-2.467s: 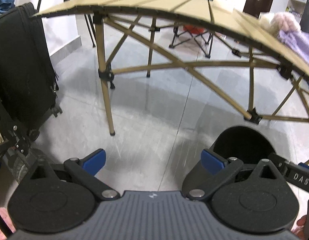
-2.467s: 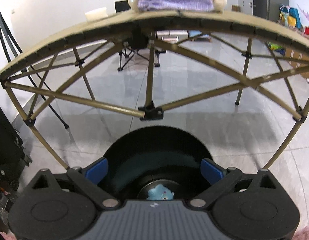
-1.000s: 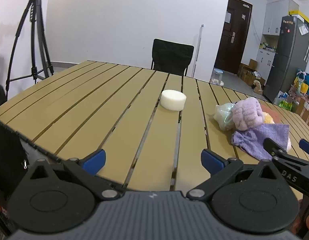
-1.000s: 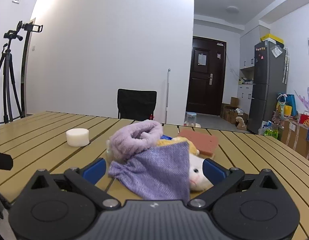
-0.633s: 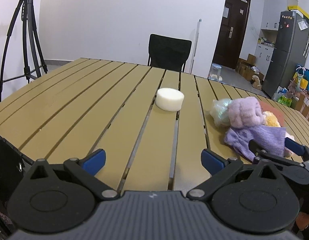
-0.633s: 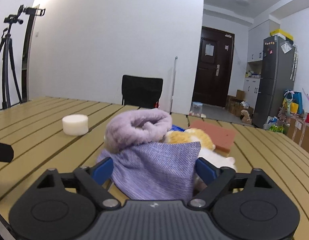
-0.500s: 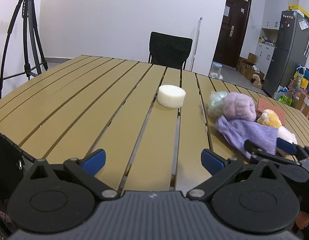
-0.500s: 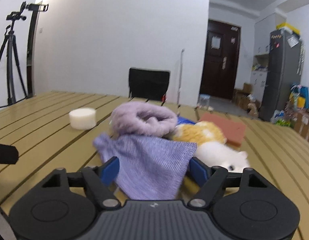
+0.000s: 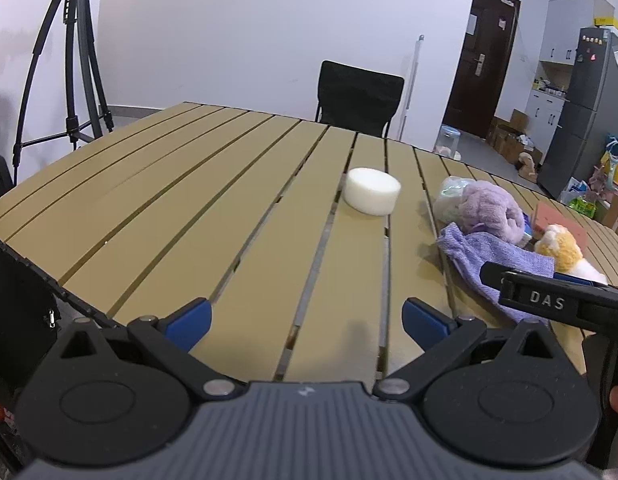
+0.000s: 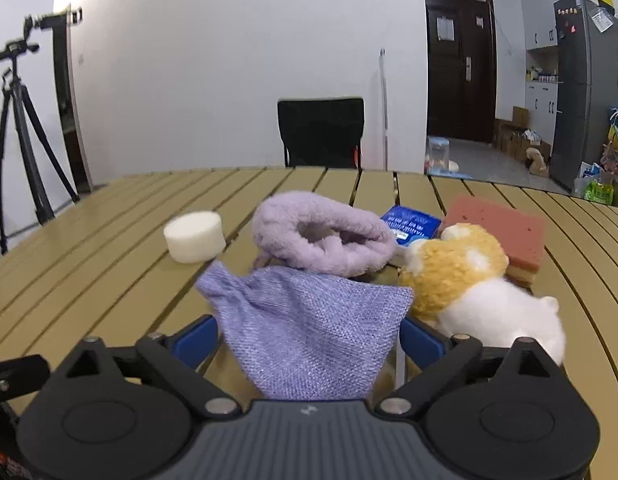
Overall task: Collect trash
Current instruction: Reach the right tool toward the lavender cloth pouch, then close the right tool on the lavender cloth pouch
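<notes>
Loosely between pads (image 10: 199, 340) (blue): purple cloth (image 10: 309, 332)

Left gripper (image 9: 305, 318): grey ribbed housing with a small white logo at its front edge, flanked by two black round discs. Black linkage arms pivot on silver screws and end in blue fingertips (image 9: 189, 318). Right gripper (image 10: 309, 338): identical construction, with the same ribbed grey body, black discs, silver pivots and blue pads. Its black finger carries white "DAS" lettering, legible in the left wrist view.
</notes>
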The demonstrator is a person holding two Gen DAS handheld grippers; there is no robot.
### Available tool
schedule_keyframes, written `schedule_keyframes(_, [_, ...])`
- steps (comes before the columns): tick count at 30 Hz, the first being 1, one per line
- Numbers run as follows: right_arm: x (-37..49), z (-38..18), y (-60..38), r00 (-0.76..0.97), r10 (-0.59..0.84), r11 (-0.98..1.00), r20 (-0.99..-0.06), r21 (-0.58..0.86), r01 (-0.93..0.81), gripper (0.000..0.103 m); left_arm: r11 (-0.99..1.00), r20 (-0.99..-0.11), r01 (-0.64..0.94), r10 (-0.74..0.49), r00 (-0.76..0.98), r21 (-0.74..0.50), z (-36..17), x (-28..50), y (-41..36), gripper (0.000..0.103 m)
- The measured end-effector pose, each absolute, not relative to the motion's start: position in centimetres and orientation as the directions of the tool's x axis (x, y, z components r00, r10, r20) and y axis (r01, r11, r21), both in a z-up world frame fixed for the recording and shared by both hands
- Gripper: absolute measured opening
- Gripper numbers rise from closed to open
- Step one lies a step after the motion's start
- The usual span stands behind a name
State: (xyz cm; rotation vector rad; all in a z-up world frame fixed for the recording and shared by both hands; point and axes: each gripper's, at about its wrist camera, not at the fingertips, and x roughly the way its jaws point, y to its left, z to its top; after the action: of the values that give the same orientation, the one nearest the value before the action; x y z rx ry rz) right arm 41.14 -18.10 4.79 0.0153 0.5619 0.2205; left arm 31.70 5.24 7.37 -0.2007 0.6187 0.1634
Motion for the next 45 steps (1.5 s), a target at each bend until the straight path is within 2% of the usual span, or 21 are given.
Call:
schedule_keyframes(8, [43.1,4.3,-16.0,0.796,0.193,0.975,-0.574,0.023,-0.22,0.095,0.96,-0.611,-0.246,0.116,0.784,-0.134,6.7,32.5,6.4,0.103])
schedule_keyframes(14, [43.3,4.0,-15.1,0.781,0.211,0.965,-0.587,-0.001,-0.262,0.082,0.957,-0.616,-0.258,0.123,0.778,-0.134,6.7,32.4,6.6,0.103])
schedule_keyframes(20, [42.5,4.1,-15.0,0.779,0.255,0.953,-0.573,0.013,-0.302,0.063,0.956,-0.613,-0.259,0.123,0.781,-0.138,6.9,32.4,6.7,0.103])
schedule_keyframes(25, [41.8,4.2,-15.2,0.77,0.319,0.936,-0.552,0.057,-0.347,0.028,0.953,-0.613,-0.266,0.124,0.781,-0.147,7.0,32.5,7.0,0.103])
schedule_keyframes(28, [41.3,4.2,-15.0,0.772,0.324,0.935,-0.547,0.058,-0.351,0.019,0.95,-0.613,-0.271,0.124,0.78,-0.153,7.1,32.6,7.3,0.103])
schedule_keyframes(34, [40.5,4.2,-15.4,0.787,0.319,0.941,-0.528,0.078,-0.329,0.011,0.95,-0.595,-0.27,0.128,0.793,-0.155,7.9,32.6,7.0,0.103])
schedule_keyframes(45, [39.0,5.5,-19.3,0.813,0.336,0.942,-0.476,0.175,-0.286,0.01,0.957,-0.57,-0.243,0.114,0.814,-0.156,9.3,33.8,5.2,0.103])
